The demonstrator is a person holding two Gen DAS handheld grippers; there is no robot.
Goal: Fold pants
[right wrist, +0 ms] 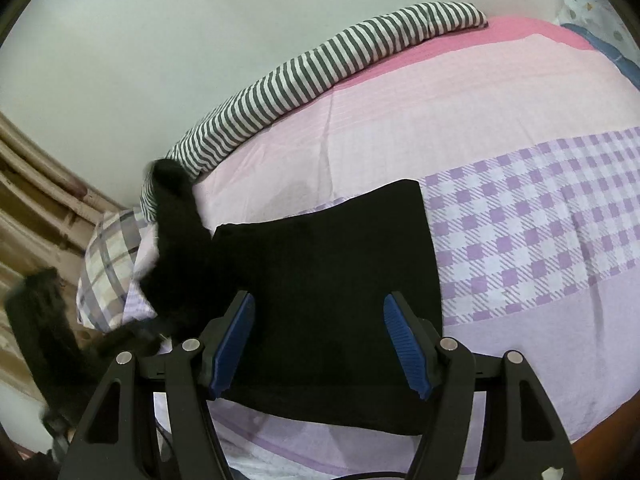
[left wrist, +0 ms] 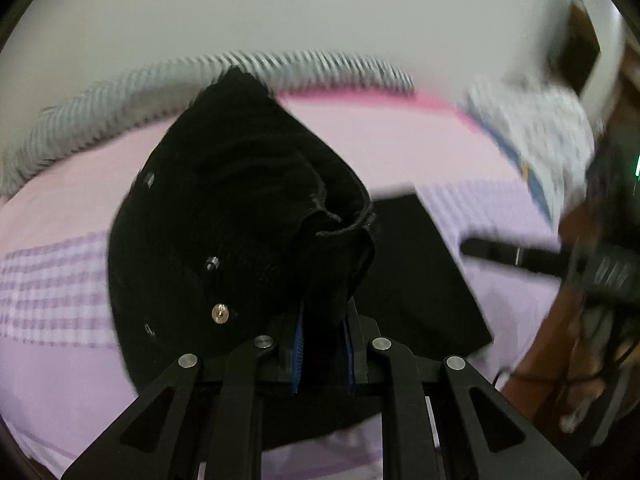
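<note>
The pants [left wrist: 224,216] are black and lie partly on the bed [right wrist: 400,128]. One end is raised off the sheet and is clamped between the blue pads [left wrist: 298,344] of the left hand-held gripper [left wrist: 324,344], whose fingers are closed on the bunched fabric. Metal rivets and a brass button [left wrist: 219,313] are seen on the lifted part. The remaining portion is spread flat on the checked sheet [right wrist: 540,220]. The right hand-held gripper [right wrist: 320,344] is held above this flat portion with its fingers [right wrist: 404,344] spread apart and nothing between them. A striped cloth [right wrist: 304,72] is laid along the far edge of the bed, against the wall [right wrist: 200,20]. A plaid pillow [right wrist: 108,260] lies at the left.
</note>
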